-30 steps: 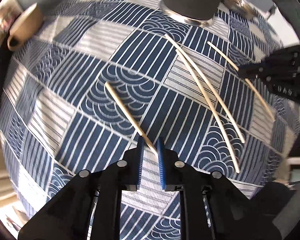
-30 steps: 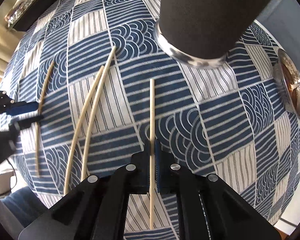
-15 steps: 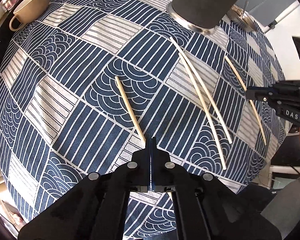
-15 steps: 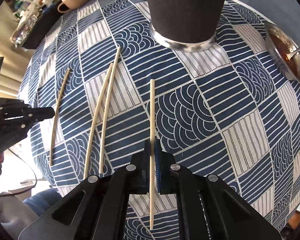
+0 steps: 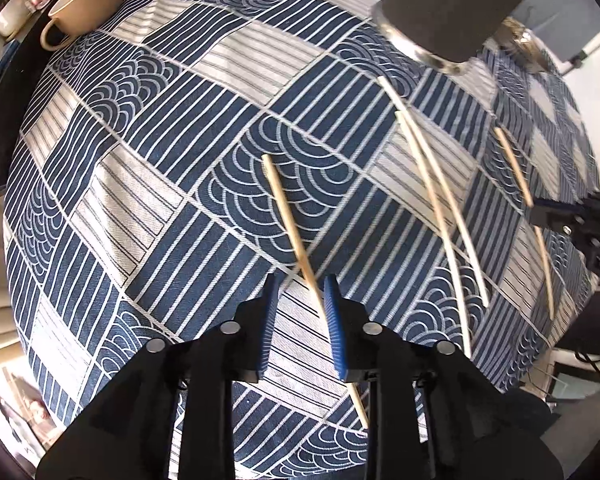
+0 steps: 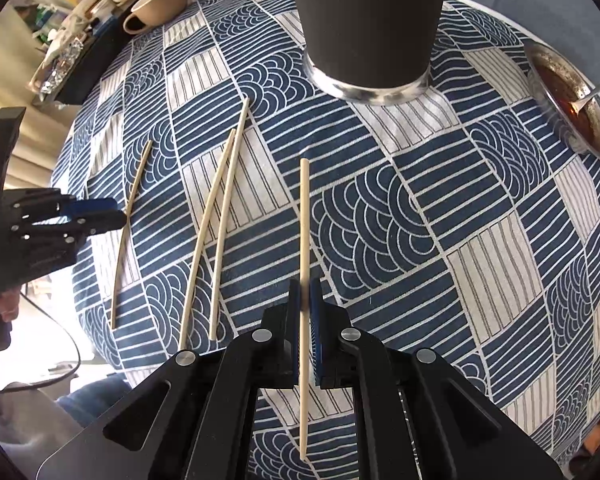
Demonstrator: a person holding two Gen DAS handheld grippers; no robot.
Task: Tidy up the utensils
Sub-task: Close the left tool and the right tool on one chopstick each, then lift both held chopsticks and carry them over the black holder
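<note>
Bamboo, pale and thin: four chopsticks lie in front of the black cup (image 6: 370,20), which I take for the holder, on the blue patterned cloth (image 6: 480,208). My right gripper (image 6: 305,300) is closed on one chopstick (image 6: 304,240), whose tip points straight at the cup and stops short of its base. My left gripper (image 5: 300,300) has its blue pads apart around another chopstick (image 5: 290,224), left of the cup and further off, lying on the cloth; it grips nothing. A loose pair (image 6: 220,232) lies between the two, tips near the cup's base.

I judge this the pick-up step: next I close the left on its stick, then lift both into the cup.

Half a second ago the left's pads were pressed together behind the stick; now they are spread around it. The right's hold is unchanged.
</note>
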